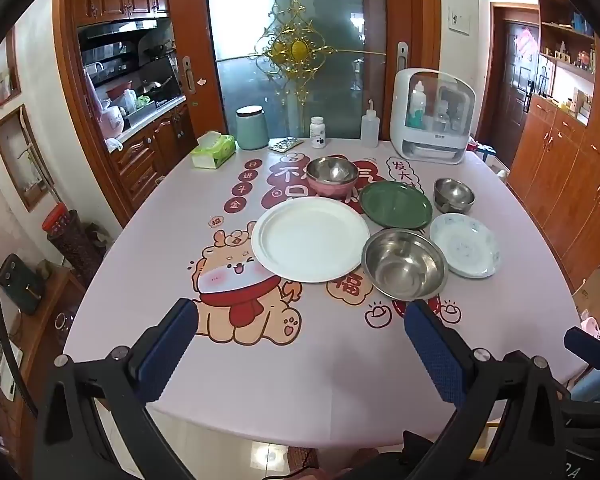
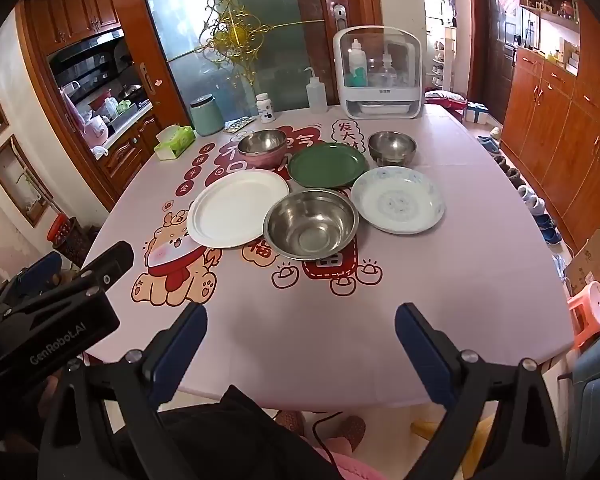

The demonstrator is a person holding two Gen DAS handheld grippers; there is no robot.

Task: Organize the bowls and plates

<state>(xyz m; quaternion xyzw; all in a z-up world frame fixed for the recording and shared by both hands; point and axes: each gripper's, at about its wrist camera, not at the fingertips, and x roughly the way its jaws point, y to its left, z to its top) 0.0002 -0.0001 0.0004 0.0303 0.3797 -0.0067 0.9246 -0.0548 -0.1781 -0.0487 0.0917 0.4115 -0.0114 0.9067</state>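
Both the left gripper (image 1: pixel 300 312) and right gripper (image 2: pixel 300 316) are held spread and empty above the table (image 2: pixel 440 280). Beyond them, plates and bowls are clustered: a steel bowl (image 2: pixel 311 224) nearest, touched by a white plate (image 2: pixel 236 208), with a tissue box (image 1: pixel 213 150) and jar (image 1: pixel 252 127) set well behind.

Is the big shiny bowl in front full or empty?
Empty. The steel bowl sits upright on the table, and both views show its bare, shiny bottom with nothing inside.
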